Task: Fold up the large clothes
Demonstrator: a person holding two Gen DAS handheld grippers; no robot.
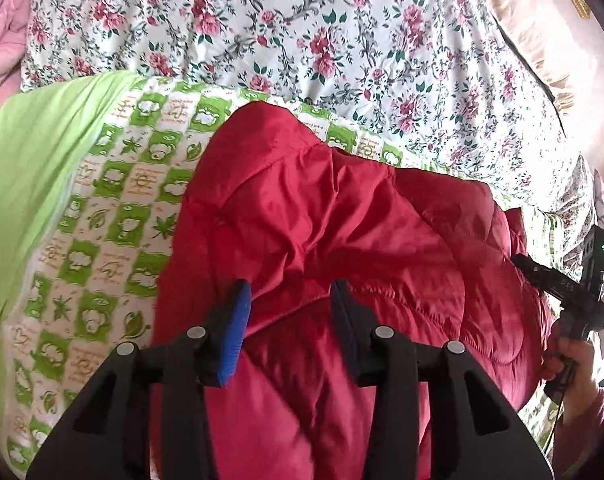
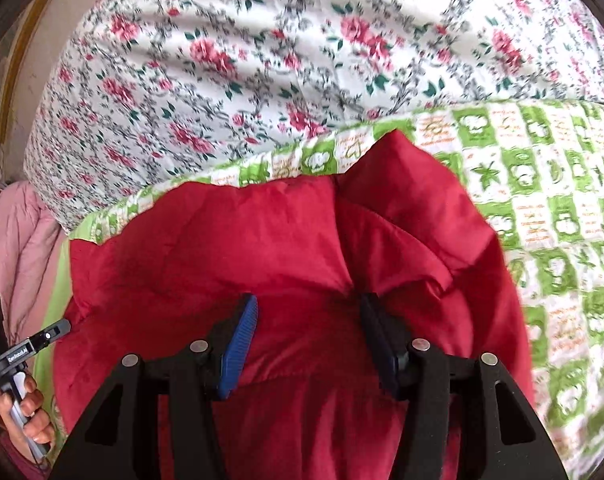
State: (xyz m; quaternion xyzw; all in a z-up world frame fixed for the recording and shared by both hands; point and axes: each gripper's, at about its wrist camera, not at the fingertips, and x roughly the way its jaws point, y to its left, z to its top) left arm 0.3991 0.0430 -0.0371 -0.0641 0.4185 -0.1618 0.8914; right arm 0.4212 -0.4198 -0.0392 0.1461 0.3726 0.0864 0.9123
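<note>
A red quilted jacket (image 1: 342,220) lies bunched on a green-and-white patterned sheet (image 1: 102,220). In the left wrist view my left gripper (image 1: 292,292) hangs over the jacket's near part. Its blue-padded jaws stand apart and the red fabric lies under the gap, not pinched. In the right wrist view the same jacket (image 2: 262,240) fills the middle. My right gripper (image 2: 308,308) stands open over it, and a crease of the jacket runs up to the right fingertip (image 2: 368,308). A hand (image 1: 570,356) grips the right tool's handle at the jacket's right edge. Another hand (image 2: 30,412) holds the left tool.
A white quilt with red flowers (image 1: 342,40) is heaped behind the jacket and fills the back of both views. Plain light-green cloth (image 1: 30,160) lies to the left, pink fabric (image 1: 2,40) in the far left corner, and a beige padded surface (image 1: 542,40) at the back right.
</note>
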